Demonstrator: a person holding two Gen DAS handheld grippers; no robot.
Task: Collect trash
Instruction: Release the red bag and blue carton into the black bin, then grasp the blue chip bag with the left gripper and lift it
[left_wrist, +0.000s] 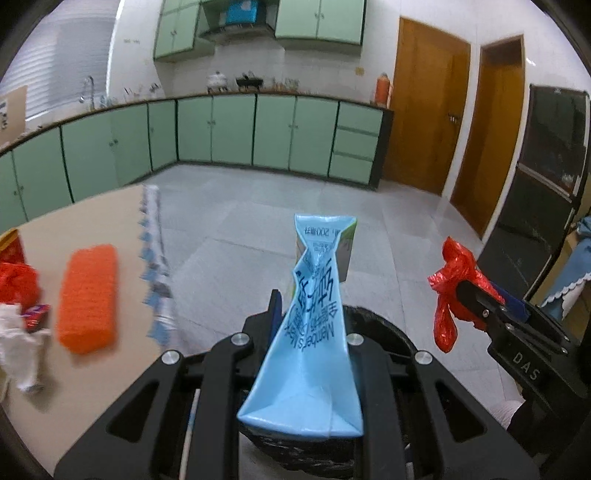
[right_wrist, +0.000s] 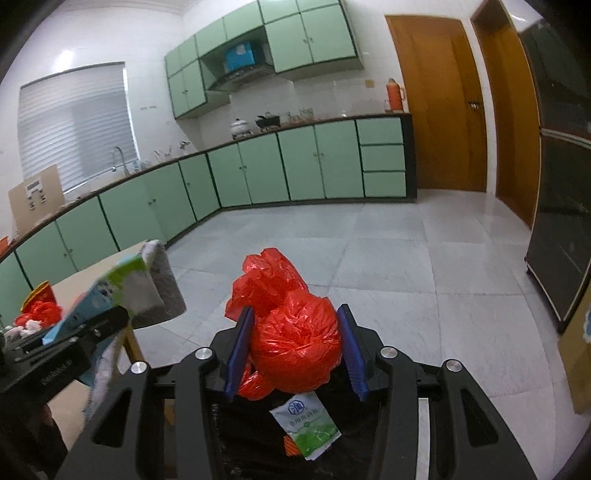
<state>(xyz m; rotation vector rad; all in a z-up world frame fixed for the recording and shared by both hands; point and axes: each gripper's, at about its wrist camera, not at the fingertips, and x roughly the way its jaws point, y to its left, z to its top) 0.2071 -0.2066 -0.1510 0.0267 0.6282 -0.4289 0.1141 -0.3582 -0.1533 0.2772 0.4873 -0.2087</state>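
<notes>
My left gripper (left_wrist: 312, 314) is shut on a flattened light blue drink carton (left_wrist: 314, 332) and holds it above a black-lined trash bin (left_wrist: 373, 321). The carton also shows in the right wrist view (right_wrist: 110, 291), at the left. My right gripper (right_wrist: 295, 332) is shut on a crumpled red plastic bag (right_wrist: 291, 332), also above the black bin (right_wrist: 258, 435), where a green and white packet (right_wrist: 306, 428) lies. The red bag also shows in the left wrist view (left_wrist: 450, 291), at the right, in the right gripper (left_wrist: 469, 295).
A beige table (left_wrist: 74, 369) at the left holds an orange sponge (left_wrist: 88, 299), another red bag (left_wrist: 18, 284), white crumpled paper (left_wrist: 18, 347) and a blue and white wrapper (left_wrist: 155, 258) at its edge. Grey floor tiles, green cabinets and wooden doors lie beyond.
</notes>
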